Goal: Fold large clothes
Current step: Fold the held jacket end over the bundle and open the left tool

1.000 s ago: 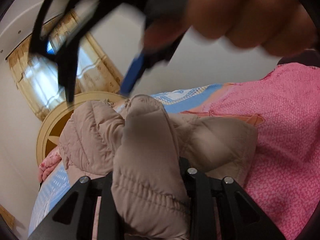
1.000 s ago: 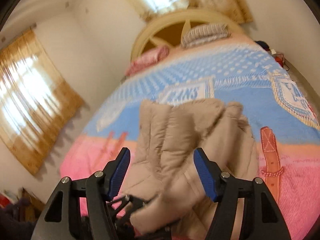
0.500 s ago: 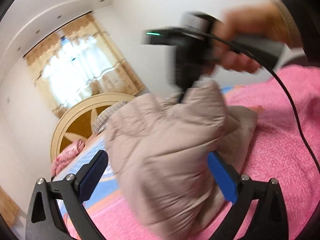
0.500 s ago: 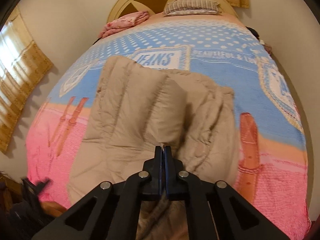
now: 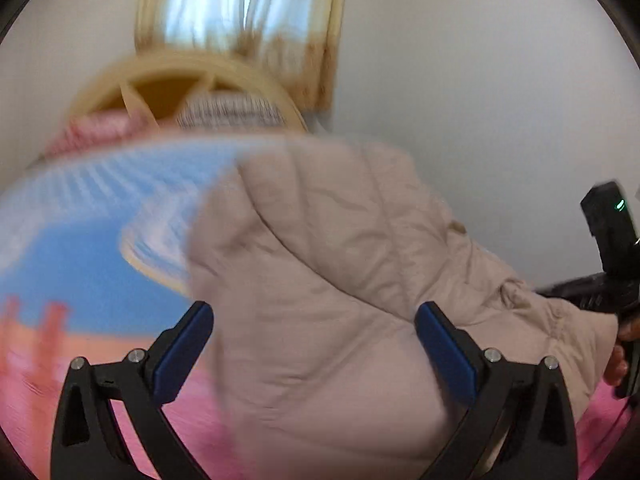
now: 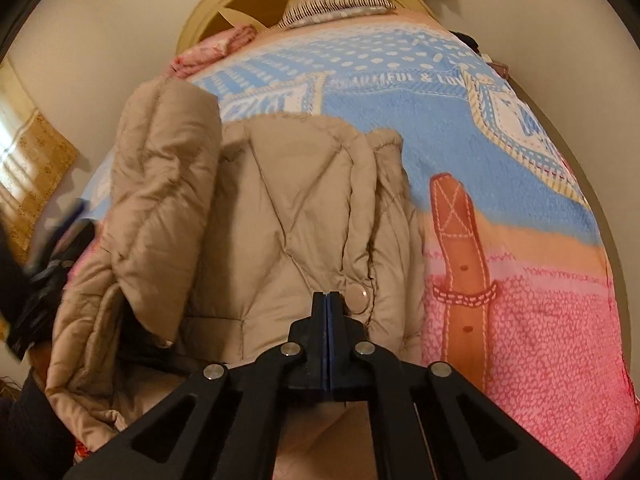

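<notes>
**Currently: jacket on bed, right jaws closed, left jaws wide**

Surface. The bed fills most of both views. Its blanket has a blue upper zone with white dots and printed lettering, an orange band across the middle, and a pink textured lower zone. A brown belt motif is printed across the orange and pink zones, to the right of the jacket.

Room. A cream, arched headboard with open spokes stands at the far end of the bed. A striped pillow and a folded pink cloth lie against it. The walls are plain and pale. Yellow patterned curtains hang at left in the right wrist view; the left wrist view shows a bright curtained window above the headboard.

Task item. The beige quilted jacket lies bunched on the bed, mostly on the pink and orange zones, its top edge reaching the blue. One thick fold stands up along its left side. A snap button shows just beside the right fingertips.

Grippers. The right gripper has its pads pressed fully together above the jacket's lower edge; whether fabric is pinched between them cannot be told. The left gripper stands wide open, with jacket bulk between the fingers but no pad pressing on it. This view is motion-blurred.
</notes>
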Tool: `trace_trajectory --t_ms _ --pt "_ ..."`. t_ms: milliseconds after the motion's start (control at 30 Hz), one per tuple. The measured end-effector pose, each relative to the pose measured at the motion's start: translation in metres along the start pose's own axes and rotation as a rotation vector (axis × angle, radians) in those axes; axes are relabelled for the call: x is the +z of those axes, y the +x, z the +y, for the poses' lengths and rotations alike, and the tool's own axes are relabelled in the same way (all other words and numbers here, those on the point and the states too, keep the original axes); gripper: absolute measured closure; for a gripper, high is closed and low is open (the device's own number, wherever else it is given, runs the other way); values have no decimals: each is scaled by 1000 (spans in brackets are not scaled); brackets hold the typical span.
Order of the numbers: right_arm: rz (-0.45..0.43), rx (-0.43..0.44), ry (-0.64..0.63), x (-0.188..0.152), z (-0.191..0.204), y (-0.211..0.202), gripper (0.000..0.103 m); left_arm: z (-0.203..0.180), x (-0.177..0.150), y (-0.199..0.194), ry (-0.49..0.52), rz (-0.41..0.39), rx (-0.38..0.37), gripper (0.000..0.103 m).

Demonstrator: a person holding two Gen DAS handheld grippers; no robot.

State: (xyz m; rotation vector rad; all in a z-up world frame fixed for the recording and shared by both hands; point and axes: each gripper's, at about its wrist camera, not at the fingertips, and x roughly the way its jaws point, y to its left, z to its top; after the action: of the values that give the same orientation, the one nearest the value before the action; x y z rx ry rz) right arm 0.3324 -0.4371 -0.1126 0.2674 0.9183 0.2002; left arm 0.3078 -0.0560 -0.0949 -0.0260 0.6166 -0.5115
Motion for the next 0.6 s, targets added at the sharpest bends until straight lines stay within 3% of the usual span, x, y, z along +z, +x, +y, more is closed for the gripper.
trace_trajectory --t_ms 100,133,167,233,333,367,400,433,500,600 --pt "-83 129 52 19 7 -23 100 -29 -10 -2 86 -11 -29 0" --pt "-94 150 38 24 13 -26 88 -39 -14 -4 113 -18 -32 0" --pt "-95 158 21 30 20 -25 55 -48 -15 -3 132 -22 -40 0" --pt "-78 177 13 39 33 -15 17 -67 -12 -5 178 -24 -48 1" --pt "-60 162 40 48 37 5 17 -76 -16 -6 242 -35 -40 1" --pt "-48 184 49 50 37 13 27 -76 -19 -9 251 -40 -34 1" --pt "-17 212 51 49 37 21 45 -74 -20 -10 252 -42 -29 1" --pt "4 210 43 47 38 27 85 -71 -18 -12 244 -42 -28 1" --pt "2 177 5 41 45 29 94 -63 -20 -24 225 -67 -31 1" --pt "-58 111 -15 35 42 14 97 -42 -14 -40 220 -161 20 0"
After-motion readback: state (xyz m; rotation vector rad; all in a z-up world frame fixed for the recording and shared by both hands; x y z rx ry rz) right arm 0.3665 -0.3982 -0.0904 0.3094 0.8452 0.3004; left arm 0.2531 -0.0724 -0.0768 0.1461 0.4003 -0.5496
